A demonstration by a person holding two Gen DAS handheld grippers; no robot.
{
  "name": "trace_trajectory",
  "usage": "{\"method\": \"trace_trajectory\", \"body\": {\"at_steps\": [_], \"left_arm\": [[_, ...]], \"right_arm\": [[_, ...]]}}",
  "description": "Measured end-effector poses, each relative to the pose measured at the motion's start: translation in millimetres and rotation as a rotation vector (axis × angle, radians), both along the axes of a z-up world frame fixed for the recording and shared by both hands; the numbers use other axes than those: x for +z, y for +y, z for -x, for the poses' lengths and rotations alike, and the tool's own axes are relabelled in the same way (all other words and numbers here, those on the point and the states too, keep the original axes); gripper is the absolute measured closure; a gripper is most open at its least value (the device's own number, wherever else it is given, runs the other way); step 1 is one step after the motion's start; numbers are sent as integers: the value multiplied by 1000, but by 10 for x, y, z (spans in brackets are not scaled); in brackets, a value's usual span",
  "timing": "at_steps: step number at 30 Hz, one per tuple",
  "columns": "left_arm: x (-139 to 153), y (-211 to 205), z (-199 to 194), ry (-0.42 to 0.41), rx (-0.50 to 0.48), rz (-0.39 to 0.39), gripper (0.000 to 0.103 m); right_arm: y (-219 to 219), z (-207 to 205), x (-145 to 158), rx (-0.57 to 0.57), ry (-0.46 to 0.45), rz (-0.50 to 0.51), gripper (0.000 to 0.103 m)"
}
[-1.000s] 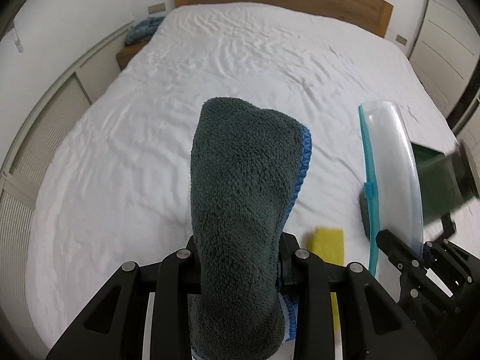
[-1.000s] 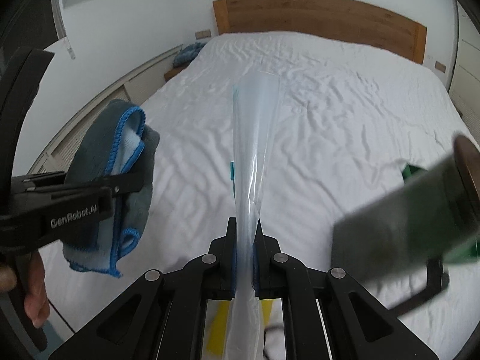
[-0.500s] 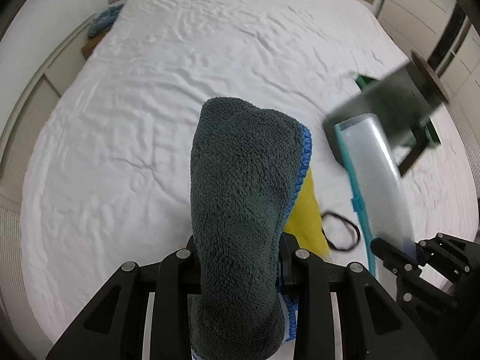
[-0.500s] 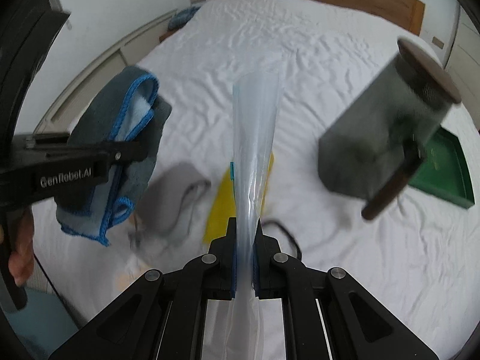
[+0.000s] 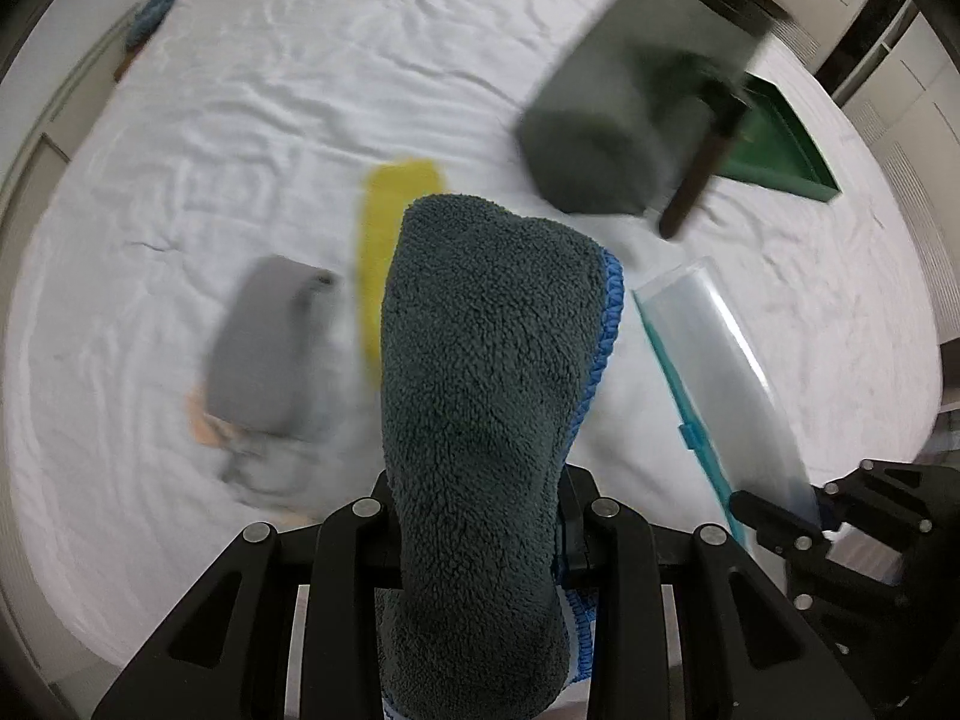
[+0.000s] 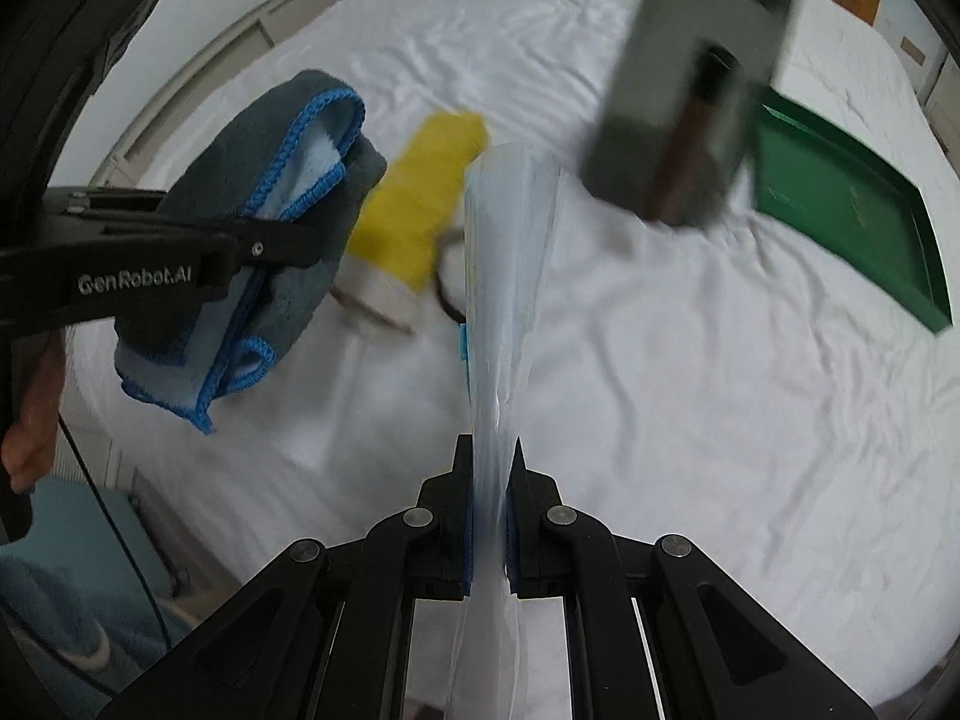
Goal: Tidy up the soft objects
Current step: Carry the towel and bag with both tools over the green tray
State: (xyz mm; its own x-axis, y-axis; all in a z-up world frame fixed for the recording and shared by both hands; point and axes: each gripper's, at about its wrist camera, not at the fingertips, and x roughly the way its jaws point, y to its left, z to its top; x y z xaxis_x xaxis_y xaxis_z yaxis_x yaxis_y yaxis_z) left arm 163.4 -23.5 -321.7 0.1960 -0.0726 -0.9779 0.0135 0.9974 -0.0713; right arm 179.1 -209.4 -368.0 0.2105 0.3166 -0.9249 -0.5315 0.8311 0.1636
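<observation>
Left claw reads "GenRobot.AI"; clamps grey towel.

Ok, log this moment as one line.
left tool: shut on grey blue-edged towel | right tool: shut on clear zip bag | white bed: yellow cloth

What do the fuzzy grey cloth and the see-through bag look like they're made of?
Grey cloth: looks like microfibre terry, matte, with a nubby looped pile and blue stitched edging. Clear bag: probably thin plastic film, glossy and see-through, with a blue zip strip along one edge.
</observation>
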Motion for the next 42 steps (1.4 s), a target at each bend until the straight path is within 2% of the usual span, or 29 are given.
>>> {"method": "trace_trajectory", "body": {"at_steps": [5, 11, 17, 21, 27, 32, 35, 39, 42], "left_arm": [[-1, -637, 55, 17, -67, 49, 77], [59, -1438, -49, -4, -163, 110, 76], [165, -2039, -449, -67, -219, 141, 76], [156, -2202, -828, -104, -214, 148, 76], [116, -2362, -1671, -179, -98, 135, 76], [36, -2289, -2346, -252, 14, 88, 75], [-91, -2249, -2695, -264, 73, 61, 75], [-310, -2200, -3132, -275, 162, -4, 75], [-480, -2208, -3307, -264, 205, -20, 75]], "right_arm": [[-633, -12, 72, -31, 20, 40, 96], [-1442, -165, 174, -119, -17, 92, 96], [-2051, -562, 375, -211, -97, 113, 96], [-2303, -926, 477, -251, -155, 105, 96], [-2529, -1715, 504, -286, -244, 88, 96], [-2595, -2386, 633, -306, -318, 50, 96], [-2536, -2684, 643, -308, -363, 54, 96], [-2523, -3049, 578, -313, -379, 43, 96], [-2518, -3304, 377, -345, -359, 30, 96]]}}
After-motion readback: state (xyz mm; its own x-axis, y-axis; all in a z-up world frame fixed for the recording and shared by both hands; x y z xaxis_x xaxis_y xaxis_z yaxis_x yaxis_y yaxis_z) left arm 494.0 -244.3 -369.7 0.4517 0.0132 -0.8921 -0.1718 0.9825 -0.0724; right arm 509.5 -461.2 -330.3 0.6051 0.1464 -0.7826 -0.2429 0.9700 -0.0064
